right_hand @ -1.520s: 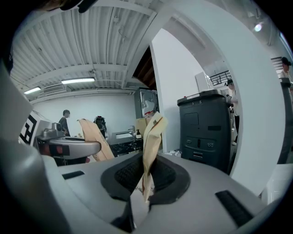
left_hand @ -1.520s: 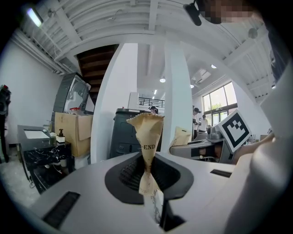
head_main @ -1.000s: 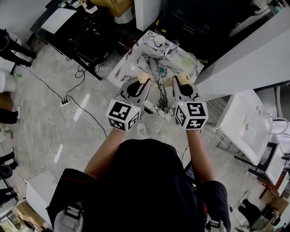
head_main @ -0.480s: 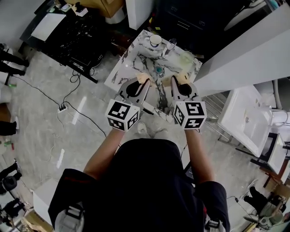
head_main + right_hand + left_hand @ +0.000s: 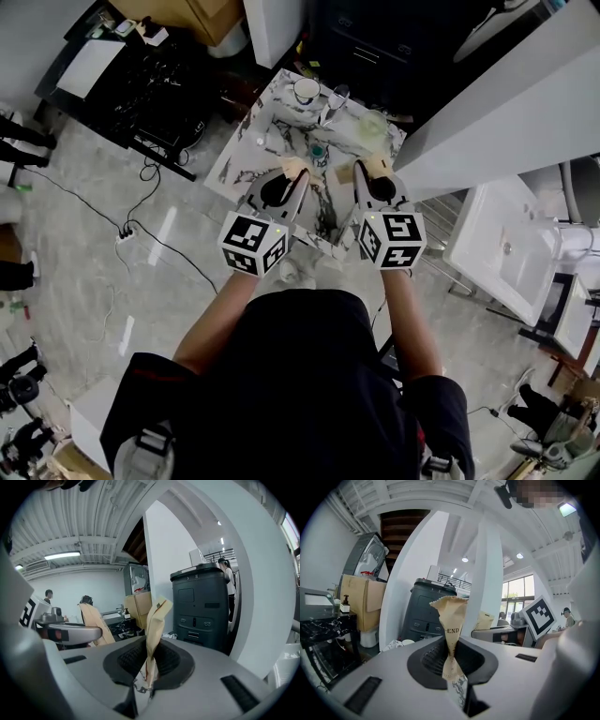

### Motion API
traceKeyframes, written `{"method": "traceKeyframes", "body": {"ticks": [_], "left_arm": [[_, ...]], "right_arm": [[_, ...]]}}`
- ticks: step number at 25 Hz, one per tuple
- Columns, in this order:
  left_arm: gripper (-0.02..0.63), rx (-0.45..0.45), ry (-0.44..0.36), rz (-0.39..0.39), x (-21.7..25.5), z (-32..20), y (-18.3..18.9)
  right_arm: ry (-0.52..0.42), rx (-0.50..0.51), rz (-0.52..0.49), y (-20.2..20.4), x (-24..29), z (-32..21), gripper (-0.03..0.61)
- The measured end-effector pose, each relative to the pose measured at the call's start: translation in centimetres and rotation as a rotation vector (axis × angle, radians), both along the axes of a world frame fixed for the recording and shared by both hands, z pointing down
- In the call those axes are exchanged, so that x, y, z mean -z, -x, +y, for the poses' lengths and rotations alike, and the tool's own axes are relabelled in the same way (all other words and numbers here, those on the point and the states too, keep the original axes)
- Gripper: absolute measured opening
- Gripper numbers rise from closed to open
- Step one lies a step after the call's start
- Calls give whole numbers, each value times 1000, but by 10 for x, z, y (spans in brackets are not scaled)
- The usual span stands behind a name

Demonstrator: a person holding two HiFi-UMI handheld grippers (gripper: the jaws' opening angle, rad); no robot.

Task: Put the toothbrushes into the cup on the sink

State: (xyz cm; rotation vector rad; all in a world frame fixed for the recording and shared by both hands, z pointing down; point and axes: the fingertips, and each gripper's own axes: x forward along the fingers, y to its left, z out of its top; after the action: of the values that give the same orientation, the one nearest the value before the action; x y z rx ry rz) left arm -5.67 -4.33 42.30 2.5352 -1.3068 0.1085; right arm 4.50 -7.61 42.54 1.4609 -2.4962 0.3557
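Observation:
Each gripper holds a tan paper-wrapped toothbrush packet. In the head view my left gripper [image 5: 293, 172] and right gripper [image 5: 367, 171] hover side by side over the near edge of the marble sink counter [image 5: 246, 152]. The white cup [image 5: 307, 90] stands at the counter's far edge, well beyond both grippers. In the left gripper view the jaws [image 5: 452, 665] are shut on a packet [image 5: 450, 616] that sticks up between them. In the right gripper view the jaws [image 5: 147, 667] pinch the other packet [image 5: 156, 620], also upright.
A clear glass [image 5: 337, 97] and a pale greenish object [image 5: 373, 122] stand near the cup, with a drain [image 5: 317, 150] mid-counter. A black desk [image 5: 141, 75] with cables lies left. A white partition [image 5: 487, 103] and a white basin [image 5: 511, 253] lie right.
Both grippers, still holding their packets, have come forward over the marble counter's near edge. The view has shifted, so the counter sits higher and more to the left.

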Motion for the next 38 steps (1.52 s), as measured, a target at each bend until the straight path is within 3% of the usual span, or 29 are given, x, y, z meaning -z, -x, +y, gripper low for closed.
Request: {"method": "traceKeyframes", "body": {"ticks": [17,38], "left_arm": [[44,2,8,-62,-7,-63,-60],[44,67,111,-92,-49,-105,-84]], "right_arm": [[4,12,-16,-54,-1,-86,57],[29,32,-1,-83,-36,-180,57]]}}
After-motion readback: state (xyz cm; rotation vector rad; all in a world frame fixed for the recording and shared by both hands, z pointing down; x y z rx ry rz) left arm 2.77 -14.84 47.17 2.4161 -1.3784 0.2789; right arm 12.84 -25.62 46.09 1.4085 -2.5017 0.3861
